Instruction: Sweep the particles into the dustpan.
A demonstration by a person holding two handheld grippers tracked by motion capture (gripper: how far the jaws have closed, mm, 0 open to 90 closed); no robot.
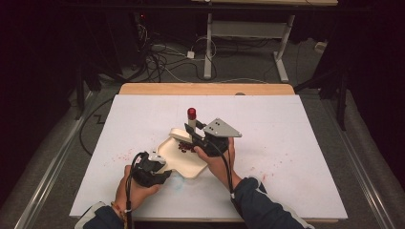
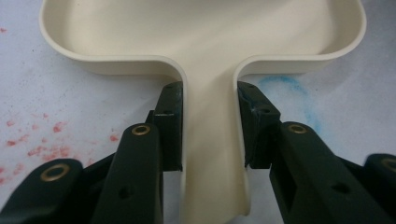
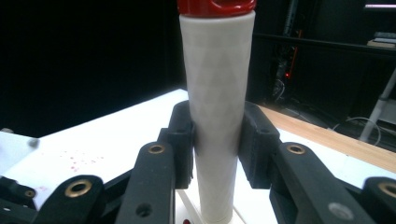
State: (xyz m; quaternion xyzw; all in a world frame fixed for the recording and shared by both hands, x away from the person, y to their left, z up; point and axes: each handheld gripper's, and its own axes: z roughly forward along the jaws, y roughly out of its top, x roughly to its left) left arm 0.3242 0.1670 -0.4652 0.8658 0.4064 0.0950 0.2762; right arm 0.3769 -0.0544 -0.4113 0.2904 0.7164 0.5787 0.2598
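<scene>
High view: you are holding a cream scoop tray (image 1: pixel 184 160) near the middle of the white table (image 1: pixel 296 143), with red bits (image 1: pixel 185 147) lying in it. Your left gripper (image 2: pixel 208 123) is squeezing the tray's handle tight. Your right gripper (image 3: pixel 215 140) is clamping a white tube with a red cap (image 3: pixel 215 93), standing upright over the far end of the tray. Keep the tray flat and the tube straight, so nothing is spilling out.

Cream tray (image 1: pixel 184 160) is lying flat on the white table, its narrow handle (image 2: pixel 212 154) pointing toward the person (red bits (image 1: pixel 185 147) inside). White tube (image 3: pixel 215 112), red-capped, is standing upright over it.
</scene>
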